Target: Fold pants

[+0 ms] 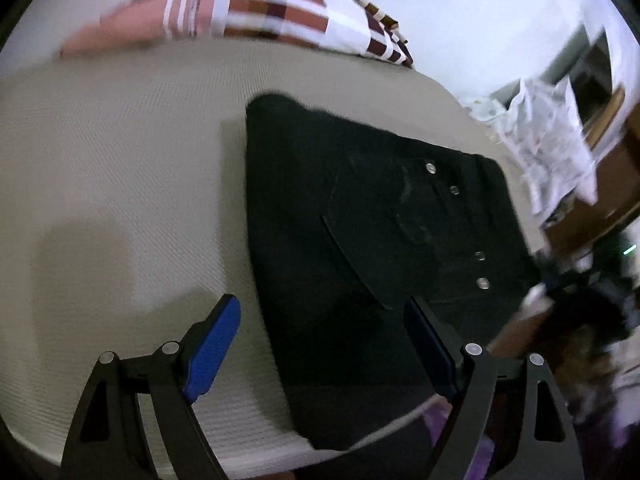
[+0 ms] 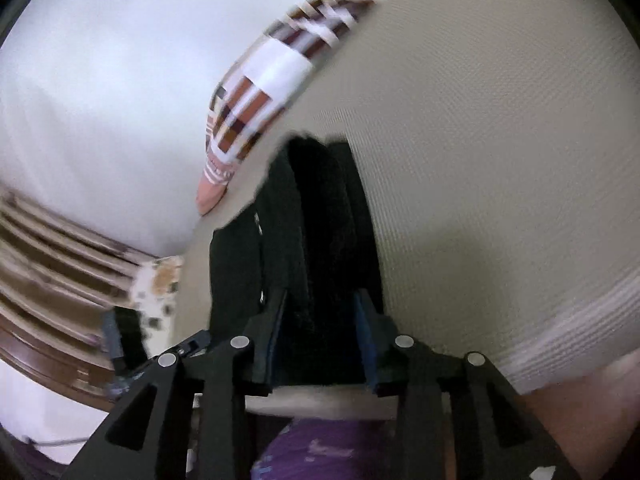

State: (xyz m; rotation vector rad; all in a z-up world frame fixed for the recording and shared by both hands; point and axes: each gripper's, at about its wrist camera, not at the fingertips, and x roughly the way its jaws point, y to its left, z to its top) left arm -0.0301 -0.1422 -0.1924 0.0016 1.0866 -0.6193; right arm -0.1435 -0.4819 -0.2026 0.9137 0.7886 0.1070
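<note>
Black pants [image 1: 372, 240], folded into a thick rectangle with metal buttons on top, lie on a beige mattress [image 1: 120, 168]. My left gripper [image 1: 320, 320] is open above the near edge of the pants, its blue pads [image 1: 212, 352] spread wide, holding nothing. In the right wrist view my right gripper [image 2: 322, 320] is closed on the thick folded edge of the pants [image 2: 320, 220], which fills the gap between its fingers. The pants stretch away from it over the mattress [image 2: 500, 160].
A checked red, brown and white pillow [image 1: 288, 12] lies at the far side of the mattress, also in the right wrist view [image 2: 256, 100]. A white patterned cloth [image 1: 548, 148] and wooden furniture [image 1: 608, 184] stand to the right. A white wall [image 2: 100, 100] is behind.
</note>
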